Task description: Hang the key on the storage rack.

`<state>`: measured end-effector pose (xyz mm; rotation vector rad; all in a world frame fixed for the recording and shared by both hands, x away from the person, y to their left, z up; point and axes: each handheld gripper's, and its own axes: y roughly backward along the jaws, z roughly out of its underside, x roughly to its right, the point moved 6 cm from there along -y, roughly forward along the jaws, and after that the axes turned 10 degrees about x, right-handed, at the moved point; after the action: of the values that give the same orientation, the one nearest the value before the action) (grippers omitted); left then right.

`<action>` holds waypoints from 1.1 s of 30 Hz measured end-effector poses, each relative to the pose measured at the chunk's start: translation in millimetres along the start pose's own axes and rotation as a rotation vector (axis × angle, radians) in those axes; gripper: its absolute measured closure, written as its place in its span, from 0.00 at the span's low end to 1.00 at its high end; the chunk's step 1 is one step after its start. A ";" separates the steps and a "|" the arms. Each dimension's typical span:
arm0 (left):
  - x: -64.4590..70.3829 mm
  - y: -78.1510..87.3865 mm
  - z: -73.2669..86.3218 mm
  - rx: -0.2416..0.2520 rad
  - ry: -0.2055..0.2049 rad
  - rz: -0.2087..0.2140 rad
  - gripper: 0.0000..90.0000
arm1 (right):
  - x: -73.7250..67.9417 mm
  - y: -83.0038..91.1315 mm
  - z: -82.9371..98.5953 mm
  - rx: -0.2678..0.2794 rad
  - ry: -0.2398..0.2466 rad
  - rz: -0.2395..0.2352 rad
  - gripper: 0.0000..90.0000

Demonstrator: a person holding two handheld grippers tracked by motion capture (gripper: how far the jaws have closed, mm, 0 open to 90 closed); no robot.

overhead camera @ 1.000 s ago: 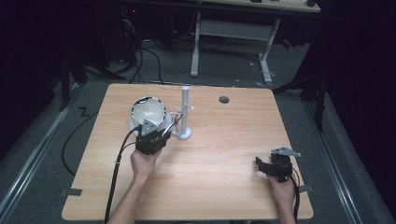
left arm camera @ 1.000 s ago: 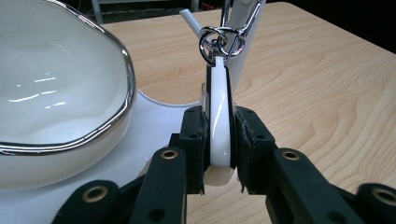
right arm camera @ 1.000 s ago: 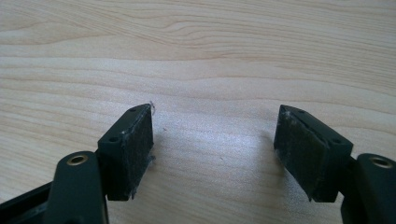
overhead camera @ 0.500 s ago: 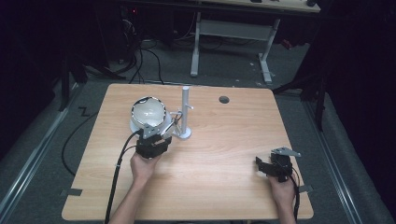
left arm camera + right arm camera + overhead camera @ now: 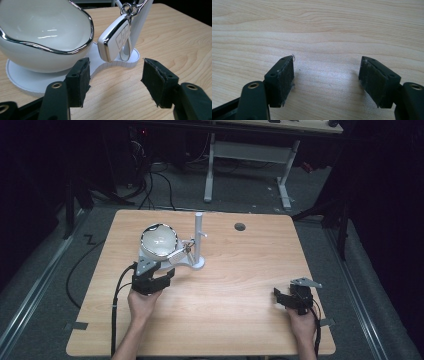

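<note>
A white car key fob [image 5: 113,37] with a chrome edge hangs by its ring from a peg on a white stand [image 5: 198,240]. The same fob [image 5: 176,254] shows small in the high view, beside a white bowl [image 5: 159,240] with a chrome rim that sits on the stand's base. My left gripper [image 5: 162,276] is open just in front of the base, its jaws a short way below and before the fob, touching nothing. My right gripper [image 5: 285,298] is open near the table's front right, over bare wood [image 5: 327,50].
The wooden table [image 5: 240,270] has a round cable hole [image 5: 240,226] at the back right. Tape marks [image 5: 76,326] sit at the front left edge. Beyond the table stand a grey desk frame [image 5: 250,155] and floor cables [image 5: 150,185].
My left gripper has drawn back a little from the stand toward the person. The right gripper has not moved.
</note>
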<state>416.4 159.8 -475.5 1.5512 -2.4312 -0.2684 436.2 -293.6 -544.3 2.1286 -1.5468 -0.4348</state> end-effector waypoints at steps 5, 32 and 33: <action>-6.2 13.0 0.5 0.024 0.013 -0.019 0.41 | 0.0 0.0 0.0 0.000 0.000 0.001 0.32; -48.3 60.4 11.6 0.048 0.079 -0.135 0.37 | 0.0 -0.1 -0.1 -0.001 0.000 0.002 0.32; -49.7 61.1 11.8 0.045 0.080 -0.139 0.37 | 0.0 -0.1 -0.1 -0.001 0.000 0.002 0.32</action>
<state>380.3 230.8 -474.7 1.7189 -2.2884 -0.1742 436.4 -293.5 -544.3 2.1266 -1.5483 -0.4352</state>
